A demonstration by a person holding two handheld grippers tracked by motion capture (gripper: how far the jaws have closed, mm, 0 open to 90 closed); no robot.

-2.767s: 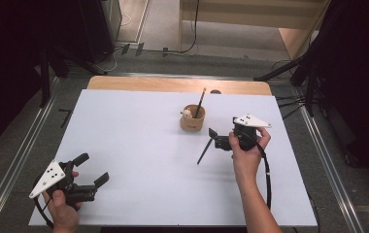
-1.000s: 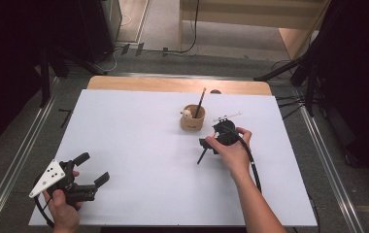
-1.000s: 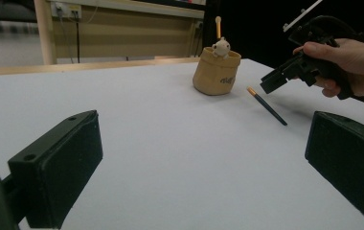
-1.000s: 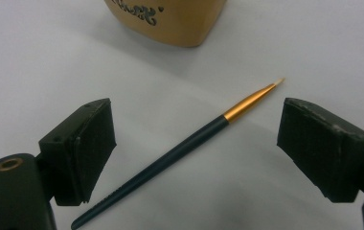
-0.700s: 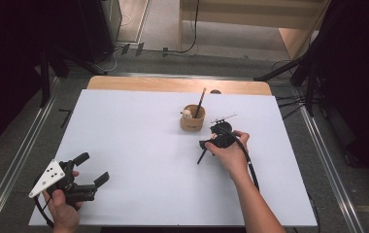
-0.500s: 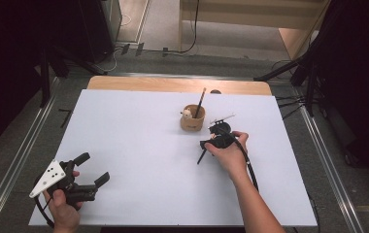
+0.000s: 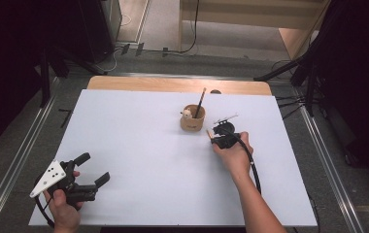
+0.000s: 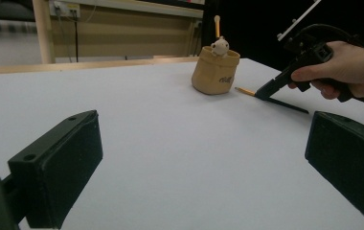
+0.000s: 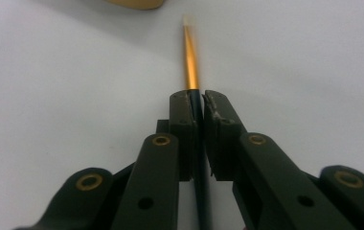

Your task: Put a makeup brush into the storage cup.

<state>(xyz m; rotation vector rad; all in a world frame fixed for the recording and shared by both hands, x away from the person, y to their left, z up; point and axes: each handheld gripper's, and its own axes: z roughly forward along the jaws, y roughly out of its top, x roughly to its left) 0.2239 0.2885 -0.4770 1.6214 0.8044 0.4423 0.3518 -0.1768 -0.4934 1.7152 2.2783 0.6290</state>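
A thin pencil [image 9: 191, 57] with a black shaft and an orange front end lies on the white table [image 7: 139, 145], just right of a tan cup [image 7: 192, 122]. My right gripper [image 7: 215, 141] points down at it. Its jaws have just been closing, and the right gripper [image 9: 198, 98] now stands shut on the pencil's black shaft. In the left gripper view the pencil [image 8: 285, 104] rests flat with the right gripper [image 8: 265, 92] on it. My left gripper [image 7: 93, 168] is held open at the table's near left corner, nothing between its jaws.
The tan cup [image 8: 216, 72] holds an upright stick and a small white figure. A wooden strip [image 7: 173, 85] edges the table's far side. Metal rails run along both sides of the table.
My right gripper came down over the pencil beside the cup and closed its jaws on it. The left hand and its gripper have stayed where they were.
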